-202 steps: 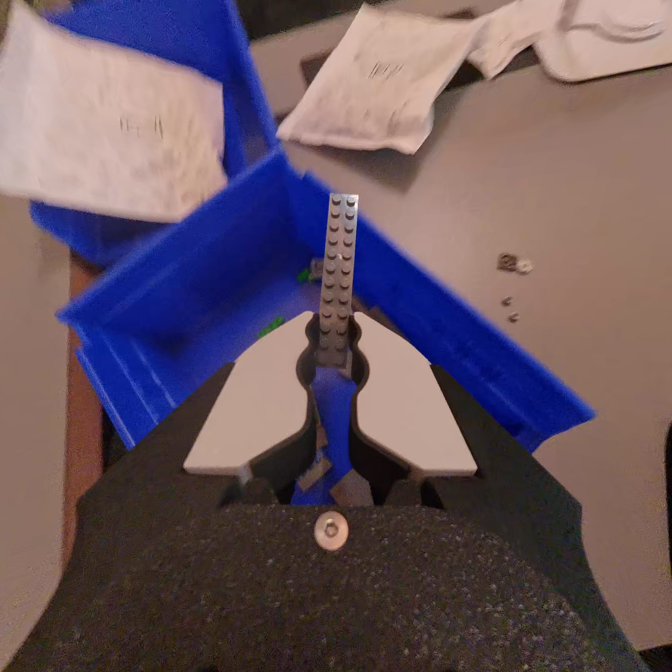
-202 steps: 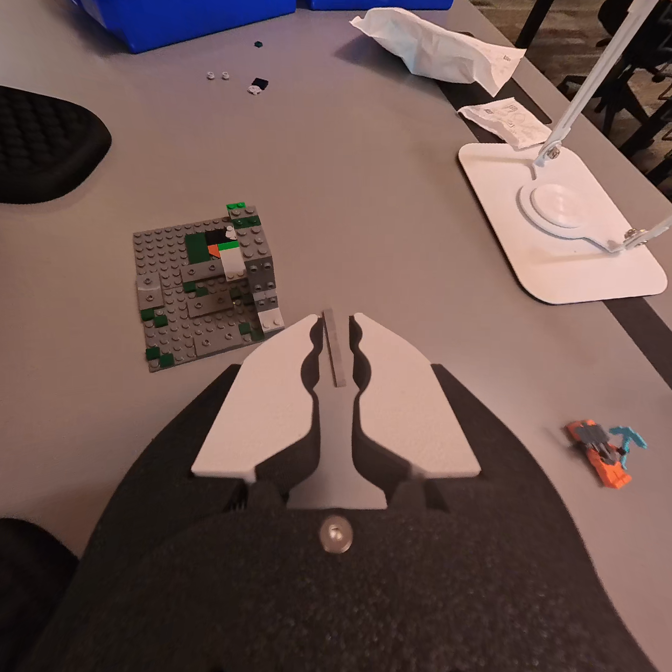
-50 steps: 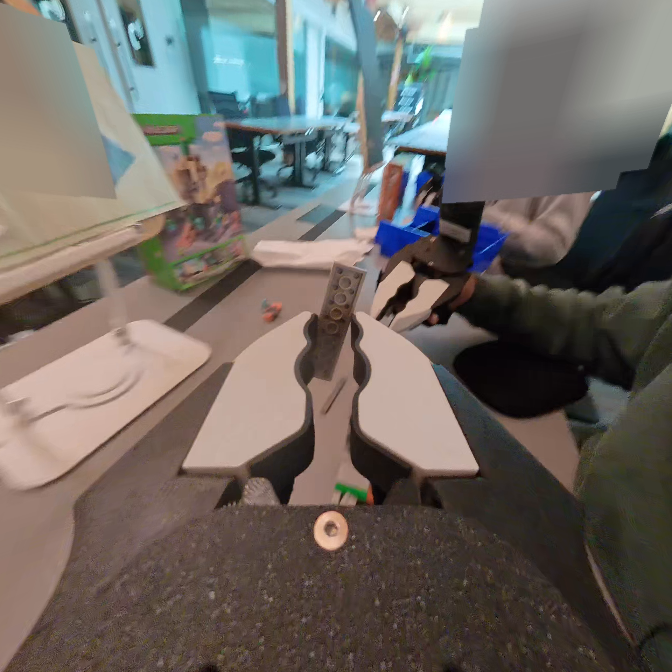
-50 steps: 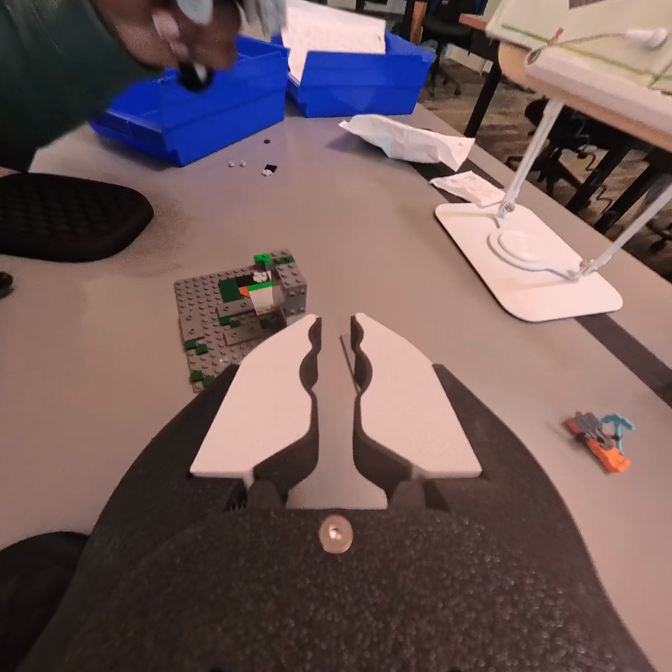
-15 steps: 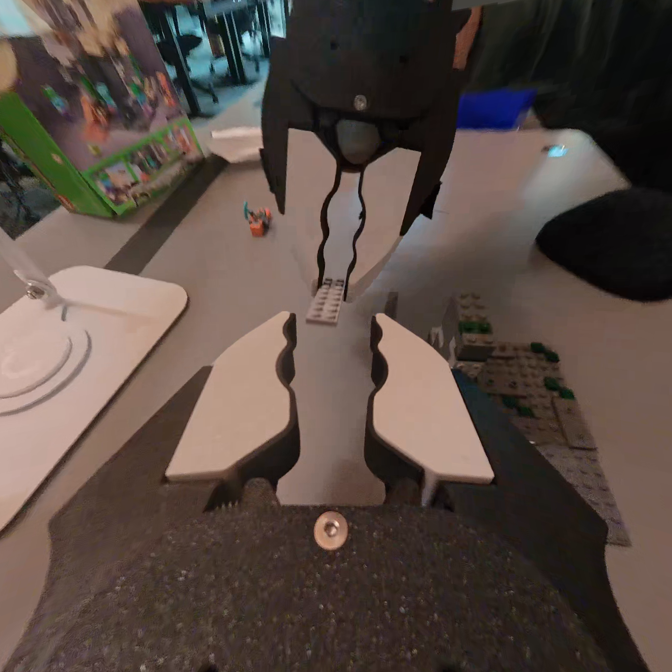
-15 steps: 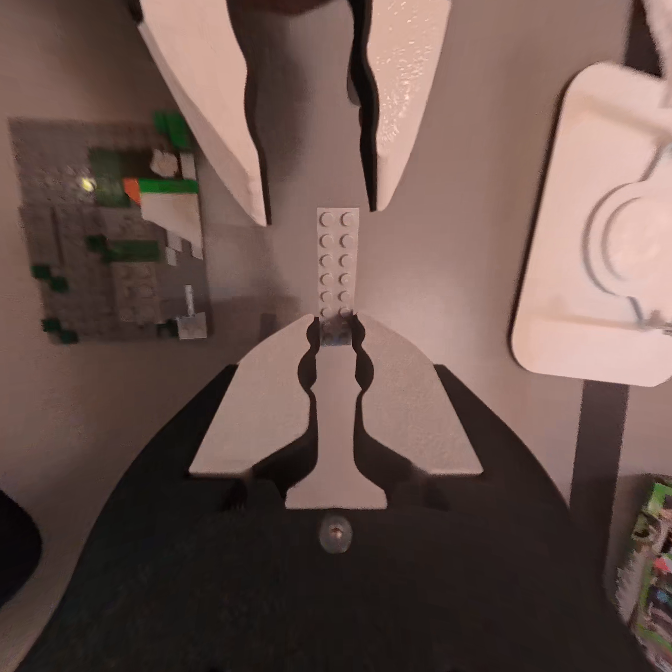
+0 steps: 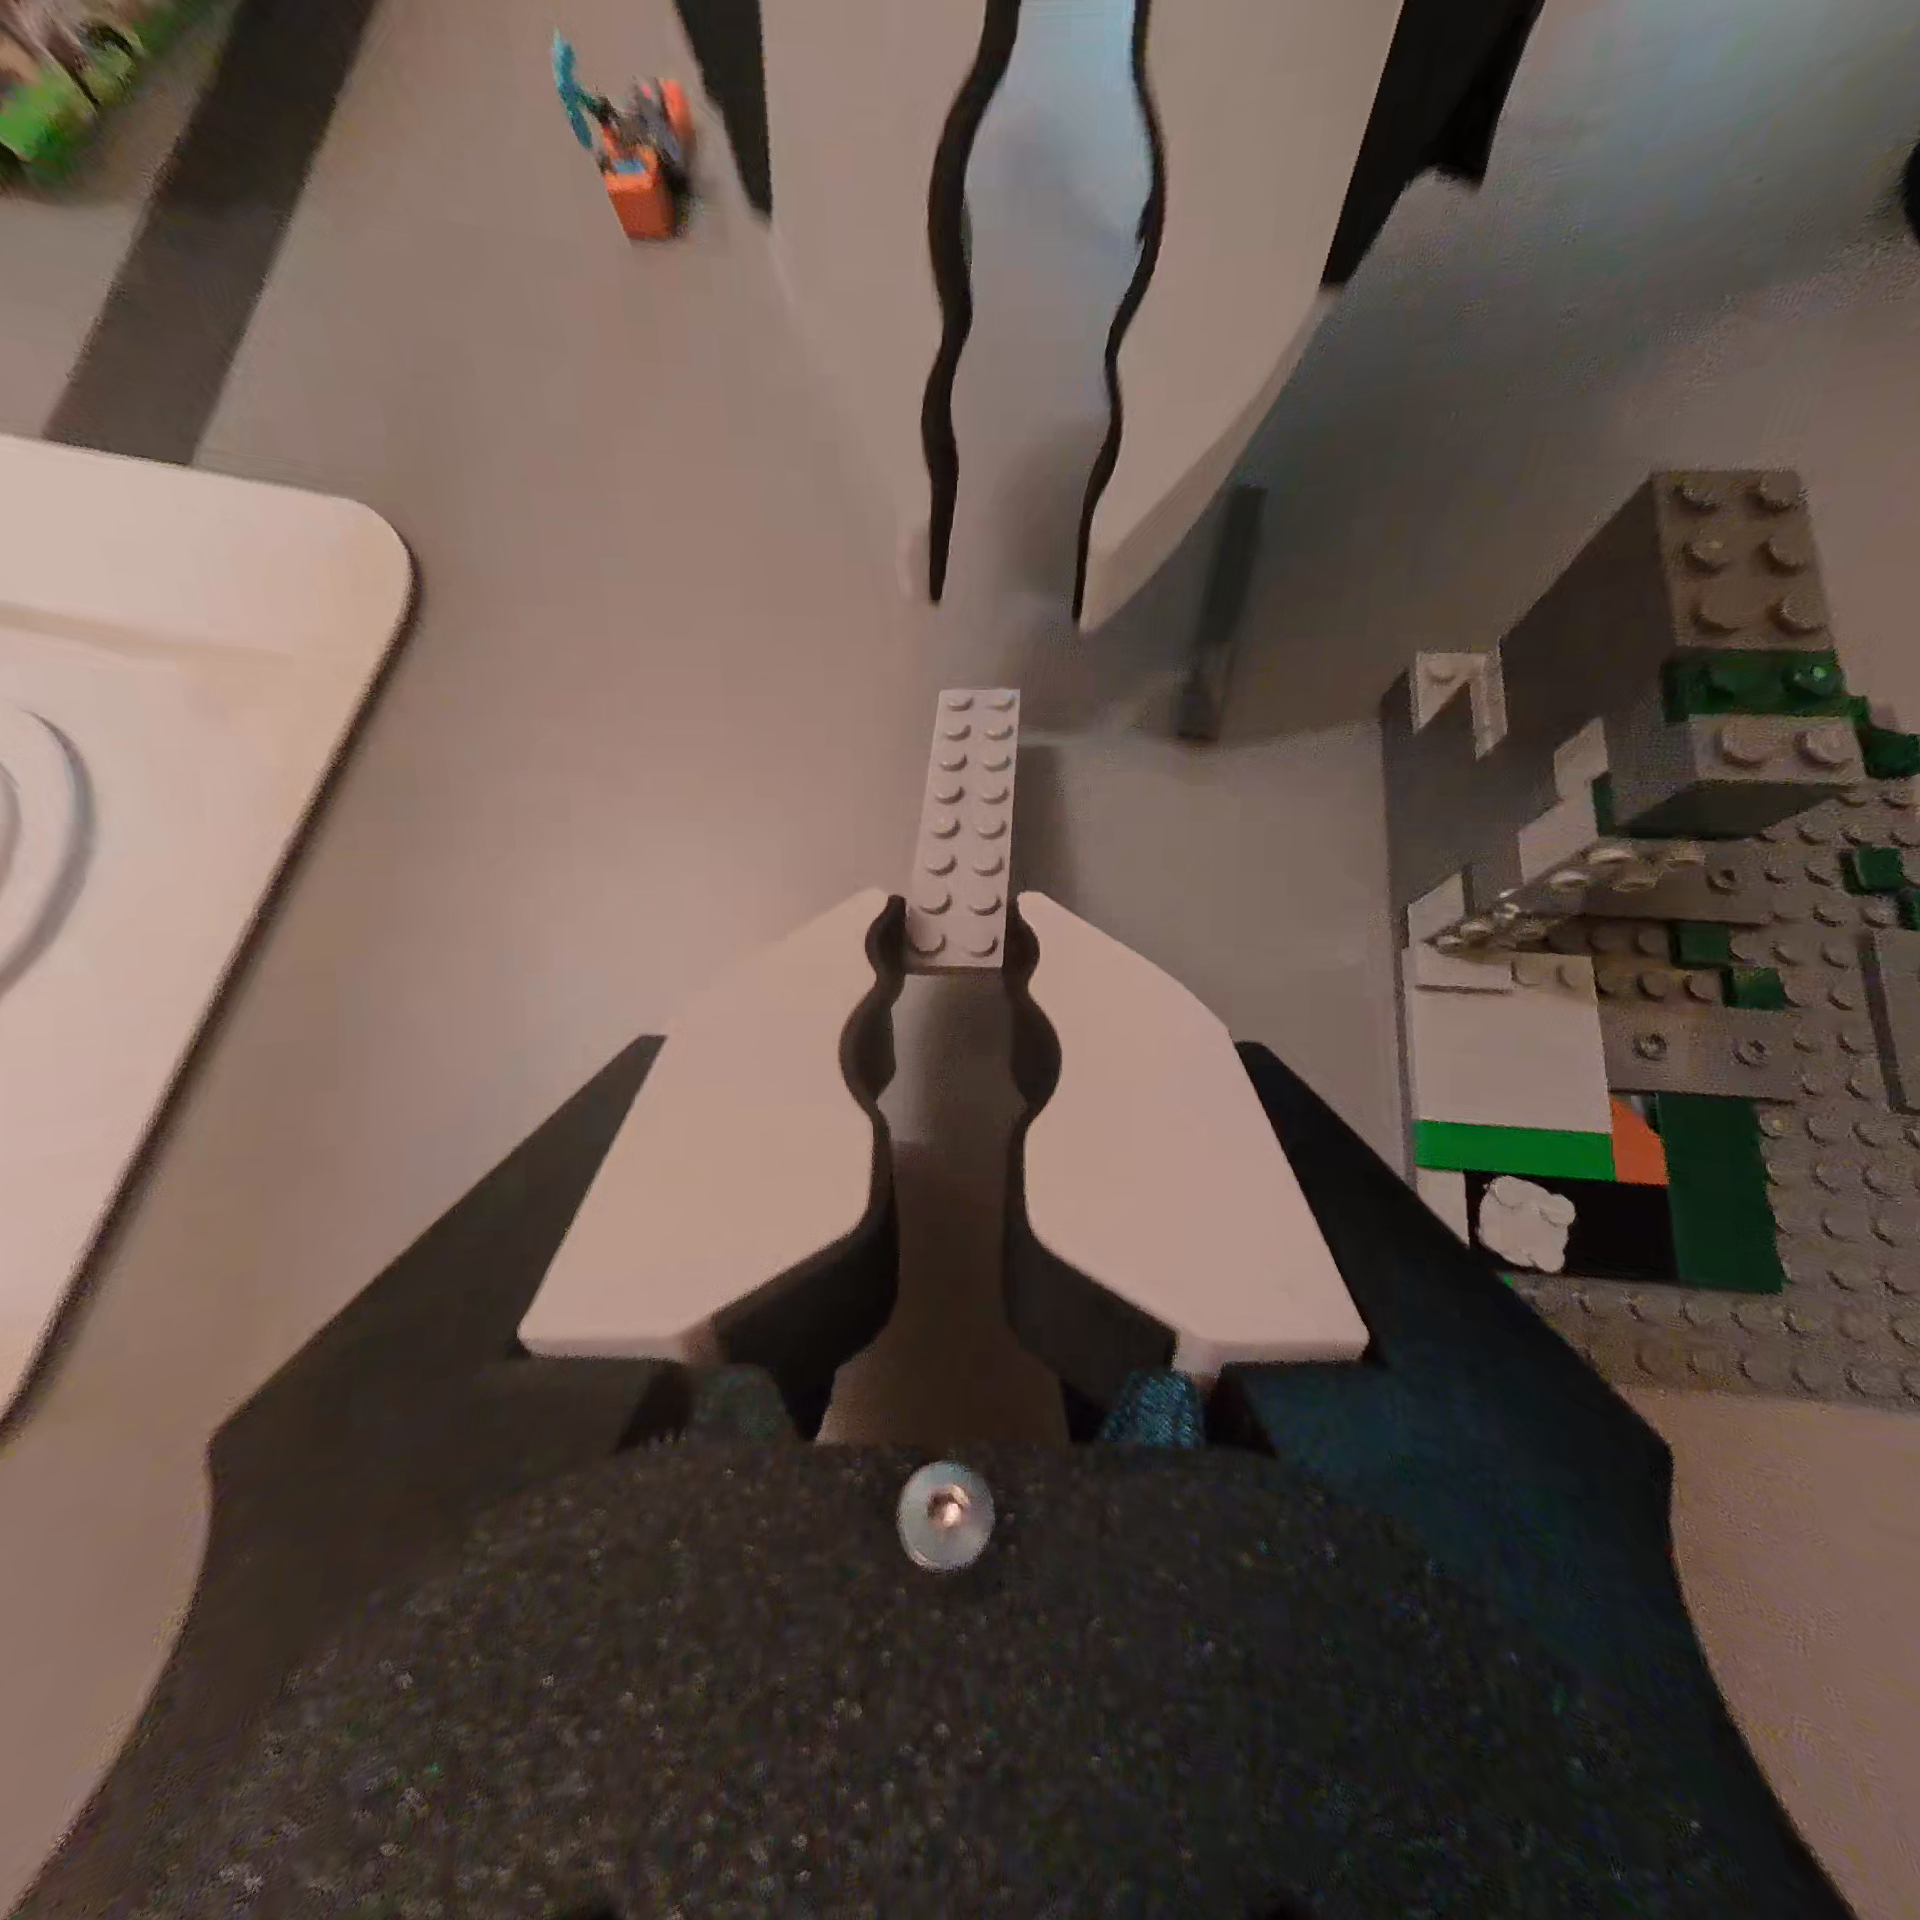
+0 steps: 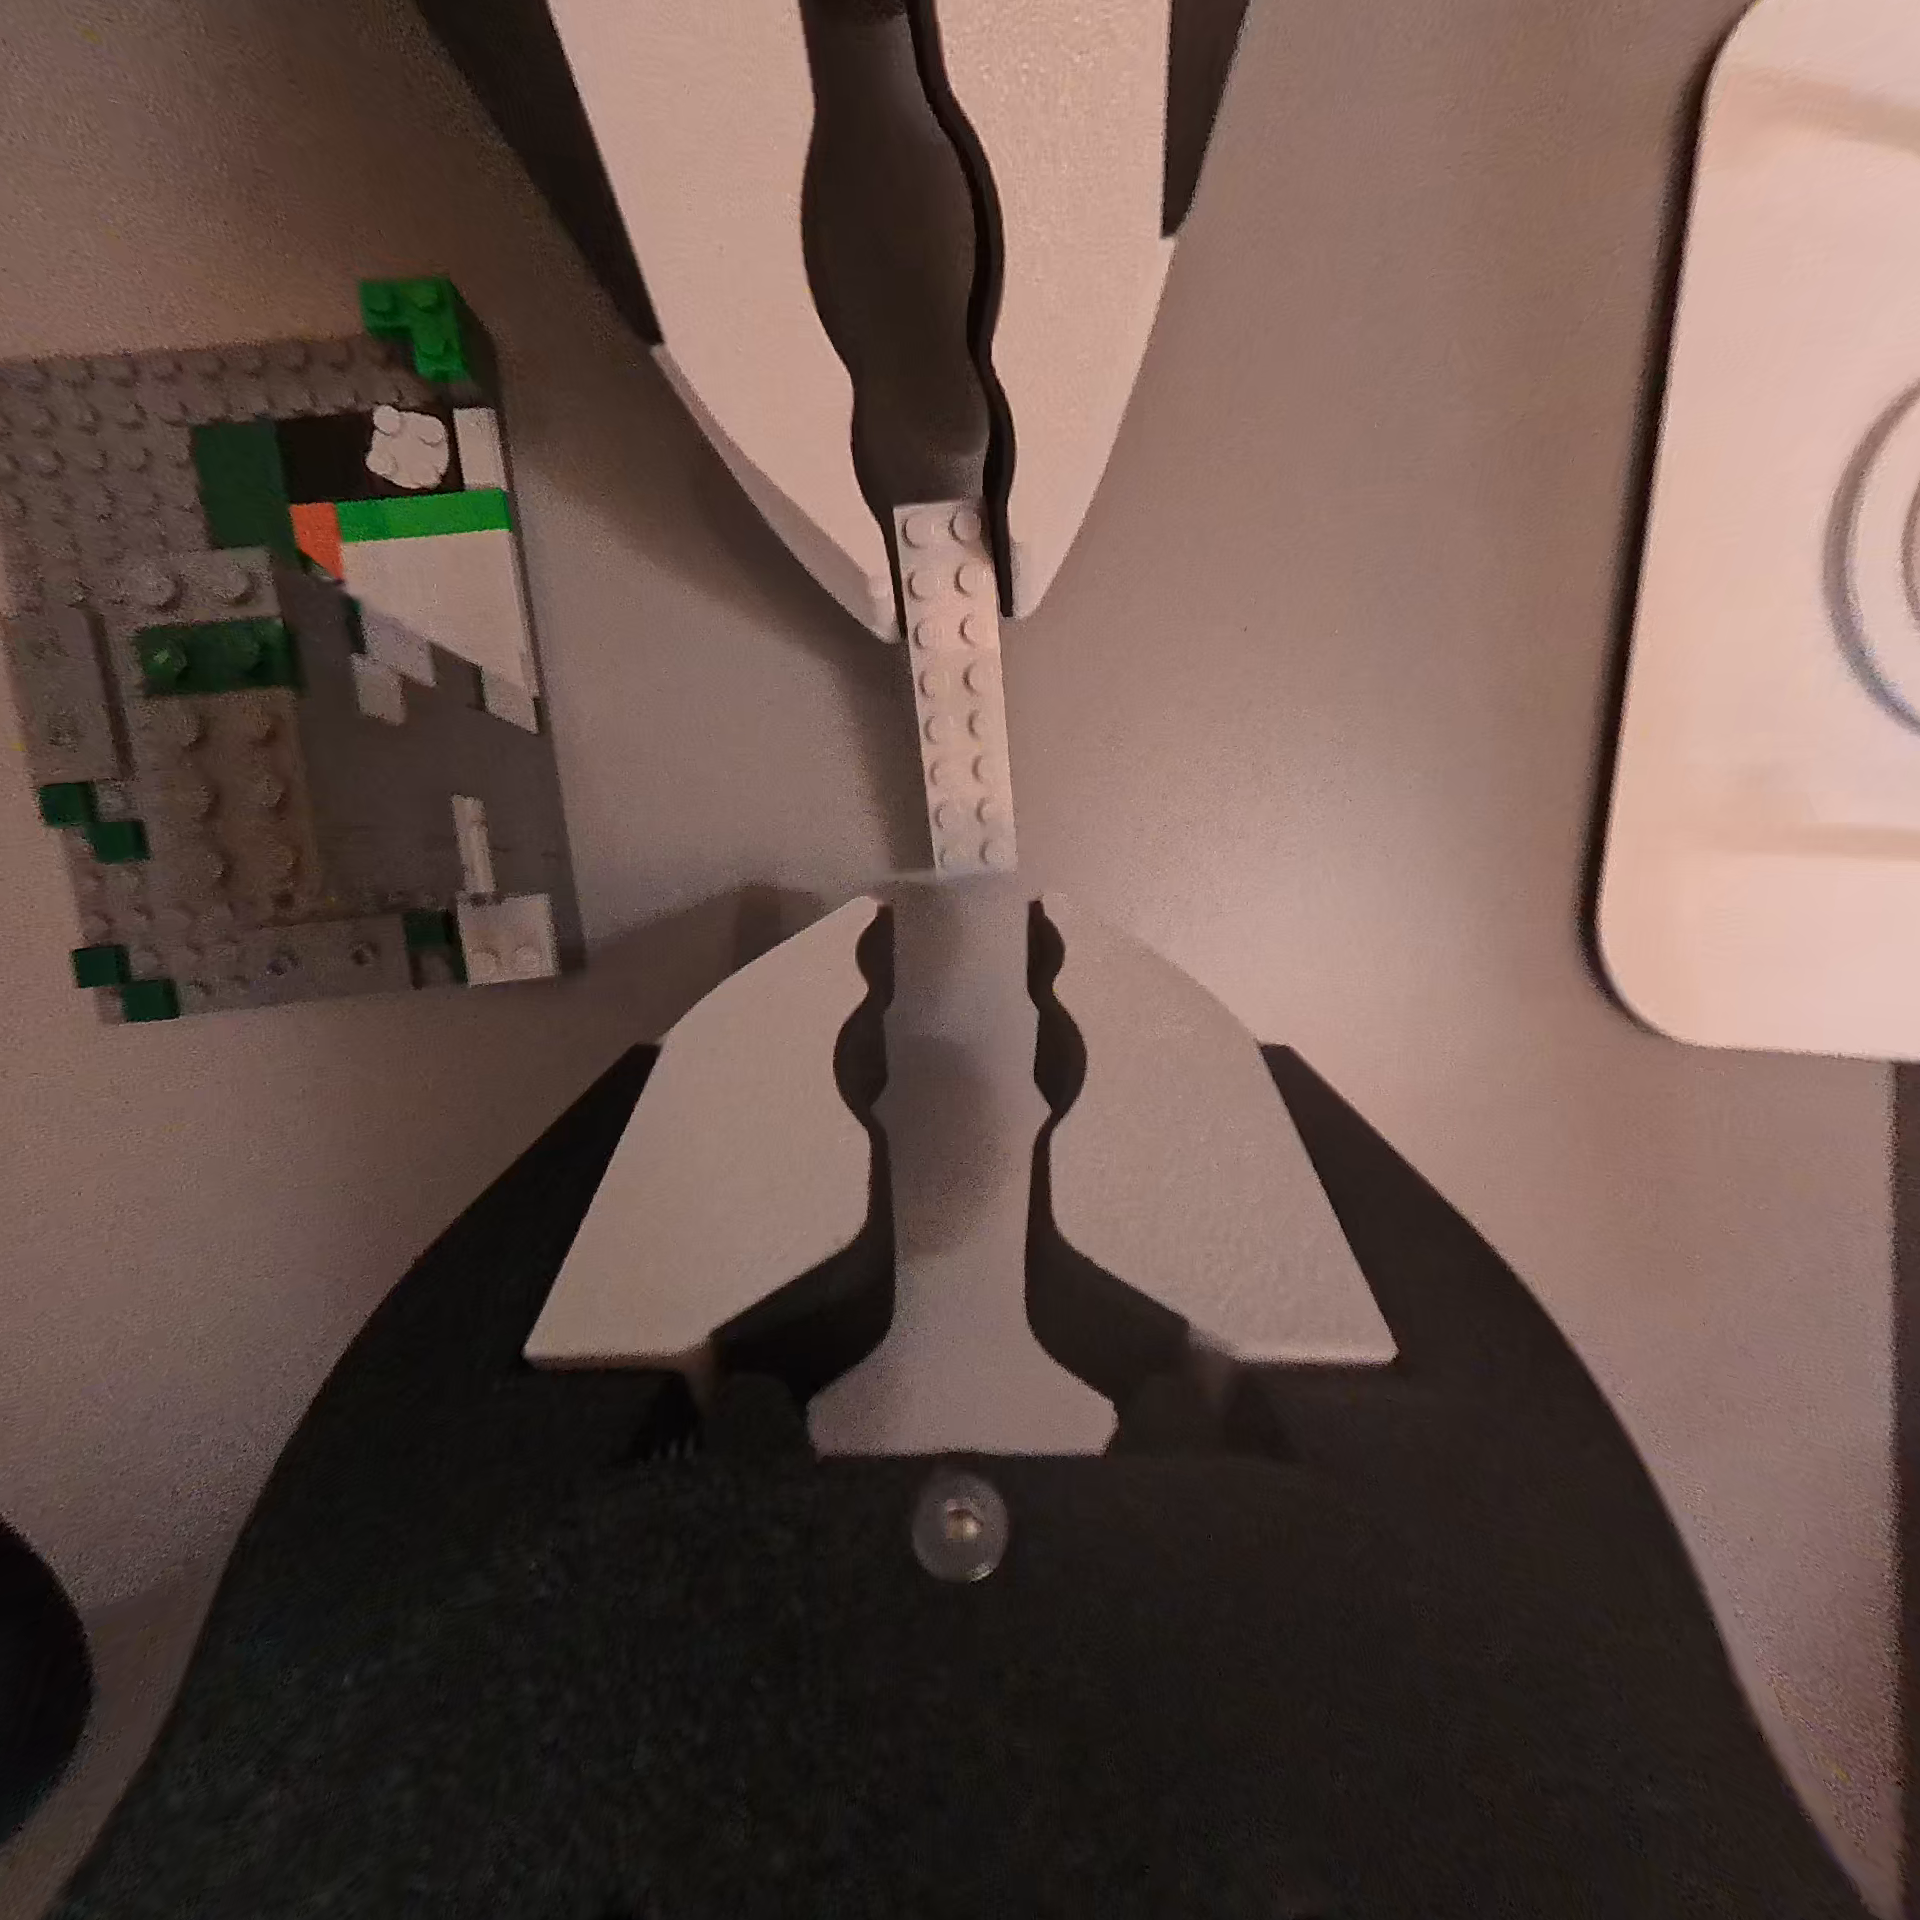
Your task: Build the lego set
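Note:
A light grey two-stud-wide plate (image 7: 966, 810) sticks out forward from my left gripper (image 7: 956, 920), which is shut on its near end just above the grey table. My right gripper (image 8: 956, 909) faces it from the other side. It is slightly open and empty, its tips just short of the plate's free end (image 8: 961, 727). The right gripper also shows at the top of the left wrist view (image 7: 1008, 603). The partly built lego model (image 7: 1662, 935), a grey baseplate with grey, green, white and orange bricks, sits on the table beside the grippers (image 8: 260, 727).
A white lamp base (image 7: 156, 779) lies opposite the model (image 8: 1766, 623). A thin dark grey bar (image 7: 1216, 613) lies on the table near the model. A small orange and teal lego piece (image 7: 634, 135) lies farther off. A green box (image 7: 52, 125) shows at the far corner. My hands' fingertips stand some 6 cm from each other.
Half a second ago my right gripper held the plate and my left was open. Now my left has shut on the plate's other end and my right has let go and backed off.

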A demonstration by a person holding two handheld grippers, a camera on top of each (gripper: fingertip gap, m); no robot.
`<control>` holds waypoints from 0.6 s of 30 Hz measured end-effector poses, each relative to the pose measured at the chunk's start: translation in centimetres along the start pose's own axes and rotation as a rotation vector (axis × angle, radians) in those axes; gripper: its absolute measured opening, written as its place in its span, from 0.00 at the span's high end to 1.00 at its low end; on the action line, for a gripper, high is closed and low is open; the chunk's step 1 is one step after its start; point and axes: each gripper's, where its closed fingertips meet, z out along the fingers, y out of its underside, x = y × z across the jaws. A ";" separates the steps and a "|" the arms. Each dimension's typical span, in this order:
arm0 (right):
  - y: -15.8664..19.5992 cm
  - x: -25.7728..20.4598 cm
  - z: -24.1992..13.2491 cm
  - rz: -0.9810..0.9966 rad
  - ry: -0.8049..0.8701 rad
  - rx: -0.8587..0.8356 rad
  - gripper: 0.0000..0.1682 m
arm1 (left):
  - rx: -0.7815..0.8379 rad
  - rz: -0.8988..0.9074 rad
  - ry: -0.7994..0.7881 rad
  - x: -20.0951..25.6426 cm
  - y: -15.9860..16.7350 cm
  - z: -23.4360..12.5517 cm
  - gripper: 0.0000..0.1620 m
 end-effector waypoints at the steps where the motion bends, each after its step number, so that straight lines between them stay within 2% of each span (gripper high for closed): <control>1: 0.3 -0.1 -0.3 0.023 -0.006 0.027 0.86 | -0.011 -0.013 0.015 0.1 0.2 0.1 0.89; 3: 1.2 -0.6 -0.8 0.049 -0.011 0.060 0.86 | -0.010 -0.014 0.027 0.1 0.3 0.2 0.89; 7: 3.0 -2.3 -1.1 0.055 -0.016 0.089 0.86 | -0.018 -0.011 0.025 0.2 0.2 0.1 0.78; 11: 3.9 -3.9 -1.0 0.036 -0.013 0.097 0.86 | -0.013 -0.001 -0.006 0.3 -0.1 -1.0 0.79; 18: 3.7 -4.9 0.2 -0.017 0.002 0.051 0.86 | -0.072 0.020 -0.113 0.8 1.2 -2.8 0.82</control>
